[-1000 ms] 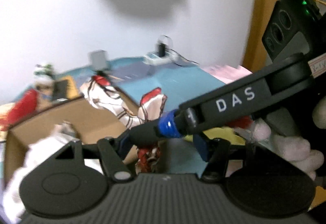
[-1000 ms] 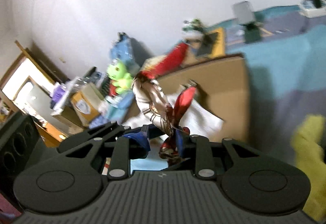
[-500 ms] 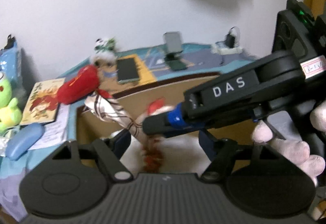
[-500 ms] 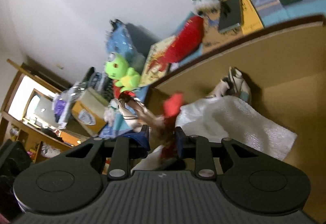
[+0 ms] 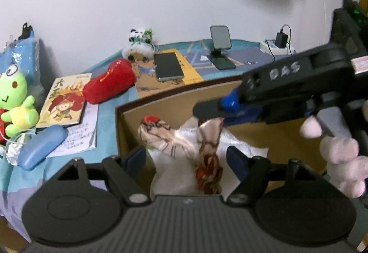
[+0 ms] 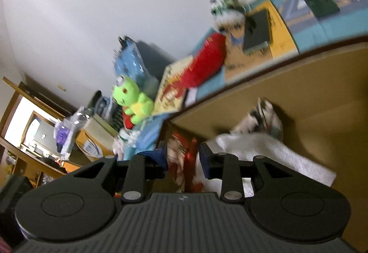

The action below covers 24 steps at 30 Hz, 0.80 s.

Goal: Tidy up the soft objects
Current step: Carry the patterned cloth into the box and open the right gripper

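"DAS" on the right gripper point(image 5: 207, 112); book point(image 5: 63, 101) title seems Chinese.

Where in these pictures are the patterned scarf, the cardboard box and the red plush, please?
patterned scarf point(image 5: 184, 142): left wrist view, on its pale middle fold.
cardboard box point(image 5: 174, 103): left wrist view, on its far inner wall.
red plush point(image 5: 108, 85): left wrist view, on its middle.

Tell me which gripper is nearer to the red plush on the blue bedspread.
Left, as a judgement. The red plush lies outside the cardboard box, up-left of the left gripper. The right gripper works from the box's other side, with the patterned scarf between its opening jaws.
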Tool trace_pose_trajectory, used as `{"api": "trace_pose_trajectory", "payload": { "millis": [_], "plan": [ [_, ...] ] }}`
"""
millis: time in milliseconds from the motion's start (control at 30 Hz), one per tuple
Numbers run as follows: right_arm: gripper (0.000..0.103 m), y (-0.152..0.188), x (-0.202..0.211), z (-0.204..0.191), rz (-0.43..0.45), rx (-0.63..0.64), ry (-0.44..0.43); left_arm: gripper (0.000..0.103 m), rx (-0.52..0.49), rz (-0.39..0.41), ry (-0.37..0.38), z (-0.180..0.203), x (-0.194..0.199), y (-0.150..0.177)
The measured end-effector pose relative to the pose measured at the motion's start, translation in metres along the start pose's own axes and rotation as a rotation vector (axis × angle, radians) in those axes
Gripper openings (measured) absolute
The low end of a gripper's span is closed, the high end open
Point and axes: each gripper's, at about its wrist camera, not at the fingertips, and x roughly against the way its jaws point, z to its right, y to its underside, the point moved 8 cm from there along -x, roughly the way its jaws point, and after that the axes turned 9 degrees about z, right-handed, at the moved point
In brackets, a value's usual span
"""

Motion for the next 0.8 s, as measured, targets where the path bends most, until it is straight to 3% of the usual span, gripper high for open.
{"api": "trace_pose_trajectory", "payload": {
  "millis": [200,367,800],
  "plan": [
    [0.015,-0.019,0.023,-0.027,0.080,0.071,-0.037,0.077,0.027,-0.015,-0.062,0.002,0.010,-0.008],
    [0.015,-0.011,0.043,-0.037,0.092,0.117,-0.066,0.077,0.048,-0.030,-0.102,0.012,0.021,-0.009],
    [0.015,0.017,0.099,-0.016,0.174,0.262,0.016,0.077,0.028,-0.080,-0.238,0.065,0.037,0.006]
  ]
}}
